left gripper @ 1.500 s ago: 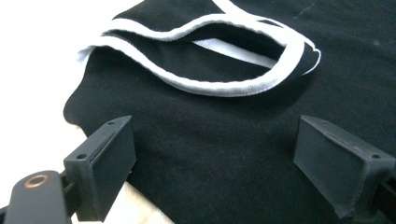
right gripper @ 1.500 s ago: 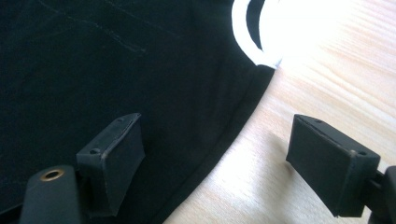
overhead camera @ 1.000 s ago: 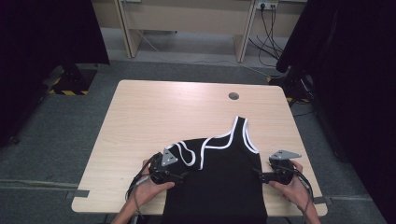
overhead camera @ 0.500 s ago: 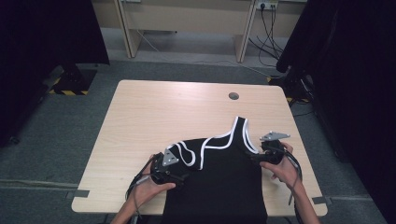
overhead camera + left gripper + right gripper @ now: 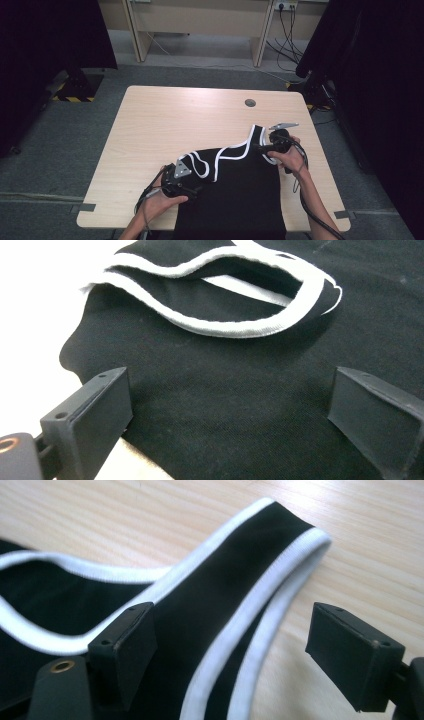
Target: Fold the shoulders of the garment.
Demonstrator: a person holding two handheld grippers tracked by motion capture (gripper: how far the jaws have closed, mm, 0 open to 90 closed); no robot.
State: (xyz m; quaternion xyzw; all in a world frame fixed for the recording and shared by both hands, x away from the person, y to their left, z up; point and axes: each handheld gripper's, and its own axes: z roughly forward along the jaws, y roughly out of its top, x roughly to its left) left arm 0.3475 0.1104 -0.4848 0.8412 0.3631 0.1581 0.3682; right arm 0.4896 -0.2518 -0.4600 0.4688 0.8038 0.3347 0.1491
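Grippers both spread wide over the black tank top (image 5: 235, 195) on your bench (image 5: 165, 125).
Your left gripper (image 5: 230, 415) hovers with jaws apart above the shoulder fabric; your right gripper (image 5: 230, 650) straddles the white-trimmed strap (image 5: 240, 580) without pinching it, its jaws just having narrowed slightly.

A light wooden table (image 5: 165, 125) with a round cable hole (image 5: 250, 103) stands on grey carpet (image 5: 55, 150); black curtains (image 5: 45, 35) hang at both sides; behind, a pale desk frame (image 5: 200, 20) and hanging cables (image 5: 287, 22).
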